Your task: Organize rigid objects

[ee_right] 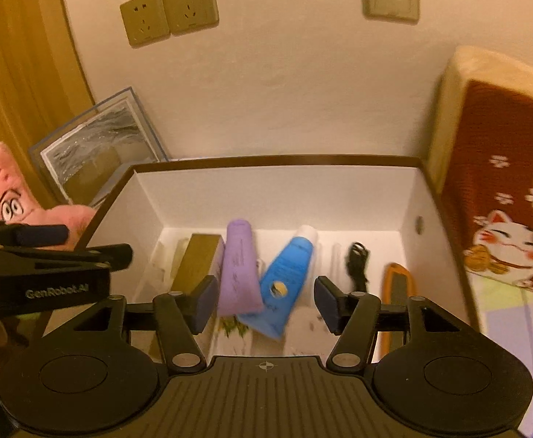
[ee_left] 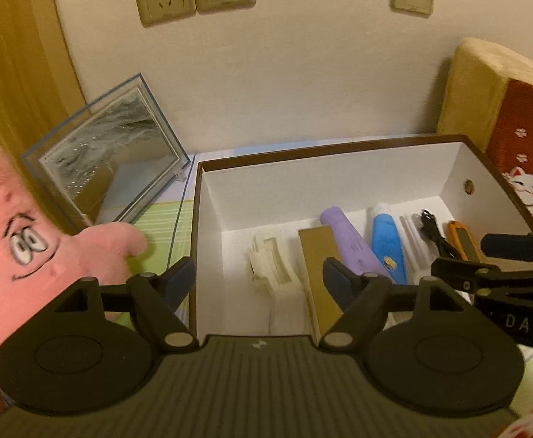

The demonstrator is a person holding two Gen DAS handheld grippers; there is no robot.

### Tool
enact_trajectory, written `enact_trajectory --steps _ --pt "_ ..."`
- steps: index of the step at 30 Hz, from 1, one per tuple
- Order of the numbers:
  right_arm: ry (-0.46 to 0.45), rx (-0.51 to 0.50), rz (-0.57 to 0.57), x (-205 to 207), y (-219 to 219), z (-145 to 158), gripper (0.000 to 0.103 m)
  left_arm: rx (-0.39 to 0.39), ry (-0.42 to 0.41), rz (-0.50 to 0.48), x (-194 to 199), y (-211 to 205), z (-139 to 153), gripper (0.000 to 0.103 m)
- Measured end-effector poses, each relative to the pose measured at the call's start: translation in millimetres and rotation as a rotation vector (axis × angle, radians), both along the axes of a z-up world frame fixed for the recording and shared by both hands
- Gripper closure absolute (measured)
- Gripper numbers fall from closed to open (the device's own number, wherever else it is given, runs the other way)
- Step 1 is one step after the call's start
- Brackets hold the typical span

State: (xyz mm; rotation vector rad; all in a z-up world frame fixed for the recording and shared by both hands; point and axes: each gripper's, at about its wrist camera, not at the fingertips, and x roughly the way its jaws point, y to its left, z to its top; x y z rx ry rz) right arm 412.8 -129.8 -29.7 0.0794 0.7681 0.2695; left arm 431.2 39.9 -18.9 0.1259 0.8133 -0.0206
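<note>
From the left wrist, our left gripper [ee_left: 259, 275] hangs wide open and empty over the box [ee_left: 339, 149], above the tan block [ee_left: 319, 266]. From the right wrist, our right gripper [ee_right: 264, 303] gapes empty above the purple tube [ee_right: 238, 266] and blue tube [ee_right: 284, 277]; we should lift clear without clipping the rim.
</note>
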Motion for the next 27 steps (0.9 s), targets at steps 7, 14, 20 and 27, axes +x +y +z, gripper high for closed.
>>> enact_trajectory --steps 7,14,20,27 --pt "-0.006 0.043 -0.056 -54 -15 16 0.045 -0.022 -0.034 -0.014 -58 -6 16 0.023" --pt "-0.014 0.068 -0.112 -101 -24 27 0.044 -0.079 -0.042 -0.06 -109 -2 24 0.023" --pt "-0.006 0.079 -0.12 -138 -32 30 0.043 -0.118 -0.024 -0.084 -147 1 28 0.023" --pt "-0.003 0.085 -0.102 -172 -38 33 0.043 -0.131 -0.022 -0.079 -186 1 34 0.024"
